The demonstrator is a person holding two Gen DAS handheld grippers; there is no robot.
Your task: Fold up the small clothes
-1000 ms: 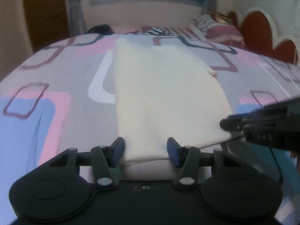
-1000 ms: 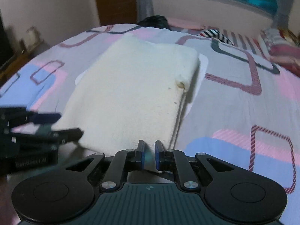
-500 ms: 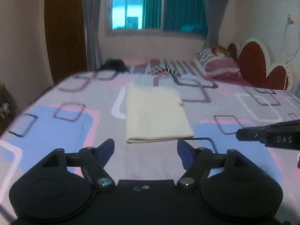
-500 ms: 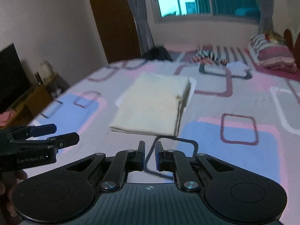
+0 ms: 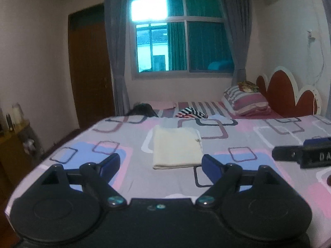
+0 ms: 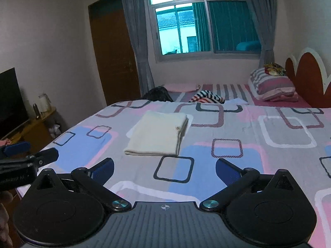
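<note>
Two pairs of tongs, the left tongs (image 5: 161, 163) and the right tongs (image 6: 164, 168), hang over the near edge of the bed (image 6: 238, 161) with its grey, pink and blue patterned sheet. Both have just been opening and stand wide apart, nothing between them. Beyond them, well apart, the cream folded cloth (image 6: 158, 133) lies flat on that bed, short of the striped pillow (image 6: 271, 85).

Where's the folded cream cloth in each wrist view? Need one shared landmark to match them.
Left wrist: folded cream cloth sits at centre, on the patterned bedspread, just beyond the open fingers.
Right wrist: folded cream cloth lies left of centre, further up the picture.
Shared landmark: striped pillow by the red headboard, at right in both.
</note>
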